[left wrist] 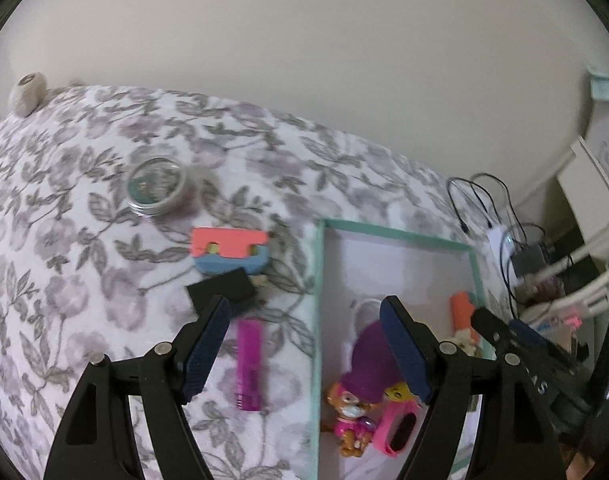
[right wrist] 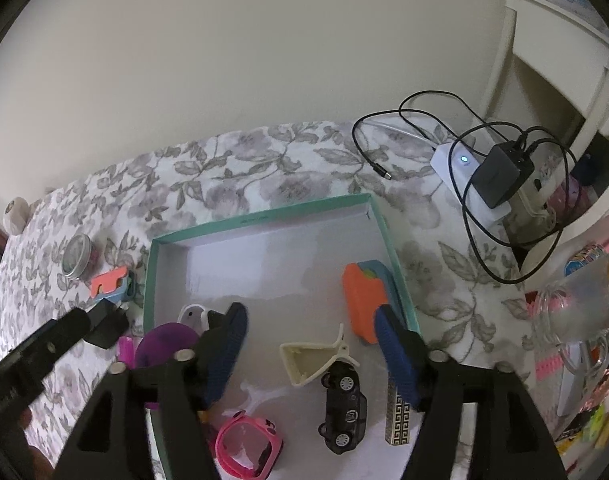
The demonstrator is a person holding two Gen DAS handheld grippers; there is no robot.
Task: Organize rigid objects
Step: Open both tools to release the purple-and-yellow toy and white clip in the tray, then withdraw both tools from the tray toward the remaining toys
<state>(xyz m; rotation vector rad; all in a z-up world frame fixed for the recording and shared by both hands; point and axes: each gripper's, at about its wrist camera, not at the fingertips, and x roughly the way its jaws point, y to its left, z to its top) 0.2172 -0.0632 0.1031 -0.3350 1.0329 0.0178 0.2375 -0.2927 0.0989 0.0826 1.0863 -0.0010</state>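
A teal-rimmed box (left wrist: 319,320) (right wrist: 264,214) lies on a floral cloth. In it are a toy pup (left wrist: 350,416), a pink watch (right wrist: 248,446), a purple object (left wrist: 370,356), a cream clip (right wrist: 314,360), a black toy car (right wrist: 342,408), an orange block (right wrist: 362,304) and a patterned bar (right wrist: 398,416). Left of the box lie a magenta lighter (left wrist: 249,366), a black block (left wrist: 224,288), a coral-and-blue piece (left wrist: 230,254) and a round tin (left wrist: 156,186). My left gripper (left wrist: 304,344) is open over the box's left rim. My right gripper (right wrist: 310,344) is open above the clip.
A white power strip with a black charger (right wrist: 498,176) and black cables (right wrist: 388,128) sits beyond the box at the right. A clear jar (right wrist: 576,308) and colourful clutter stand at the far right. A string ball (left wrist: 26,94) sits at the cloth's far left edge.
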